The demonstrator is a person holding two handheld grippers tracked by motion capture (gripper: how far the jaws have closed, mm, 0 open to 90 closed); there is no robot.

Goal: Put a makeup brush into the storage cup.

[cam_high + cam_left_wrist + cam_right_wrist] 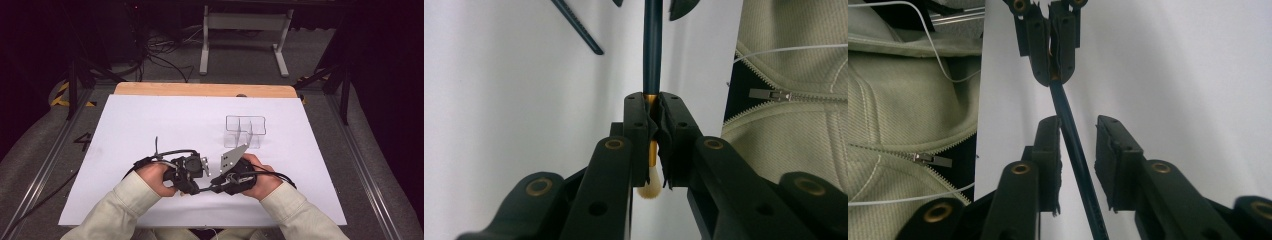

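Note:
A brush with a dark blue handle (653, 45), a gold ferrule and pale bristles (650, 187) is held level just above the white sheet. My left gripper (653, 100) is shut on the ferrule, with the bristles poking out behind its pads. In the right gripper view the handle (1075, 145) runs from the left gripper (1050, 75) down between the jaws of my right gripper (1078, 125). Those jaws stand open; the handle lies close to one pad with a clear gap to the other. In the high view both grippers (200, 189) (216, 187) face each other near the table's front edge.
A clear plastic box with compartments (244, 131) stands behind the right hand. The white sheet (150, 125) covers the table, with a wooden edge (200, 90) at the back. A thin dark rod (576, 25) crosses the sheet beyond the left gripper. The person's zipped jacket (898, 125) is close behind.

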